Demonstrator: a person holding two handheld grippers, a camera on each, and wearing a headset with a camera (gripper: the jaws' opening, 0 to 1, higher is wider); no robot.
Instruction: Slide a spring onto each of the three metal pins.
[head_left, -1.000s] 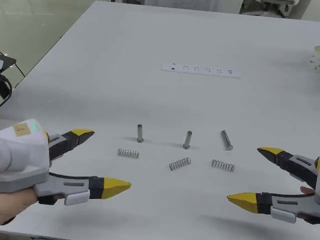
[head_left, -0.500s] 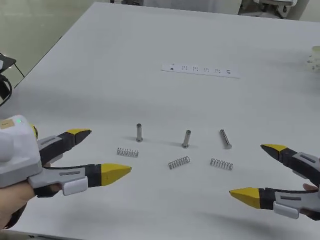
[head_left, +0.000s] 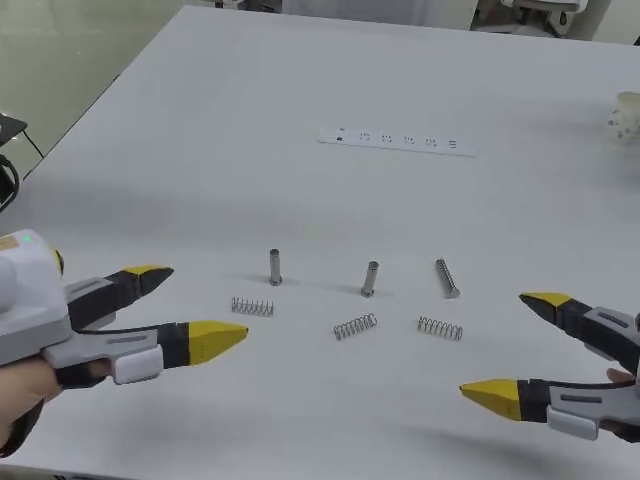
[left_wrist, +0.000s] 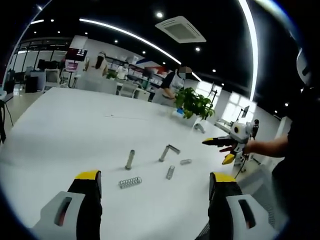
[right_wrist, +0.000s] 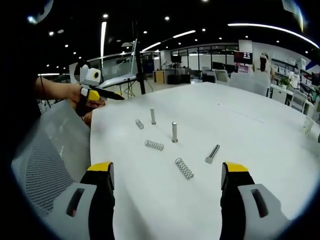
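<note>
On the white tabletop (head_left: 200, 130) before me, three short silver metal pins sit in a row: left pin (head_left: 275, 267) and middle pin (head_left: 370, 279) upright, right pin (head_left: 446, 278) lying tipped over. Just in front of each lies a loose coiled steel spring: left spring (head_left: 252, 307), middle spring (head_left: 355, 327), right spring (head_left: 440, 328). My yellow-tipped left gripper (head_left: 200, 302) and right gripper (head_left: 500, 345) hover at either side, jaws spread wide, holding nothing.
</note>
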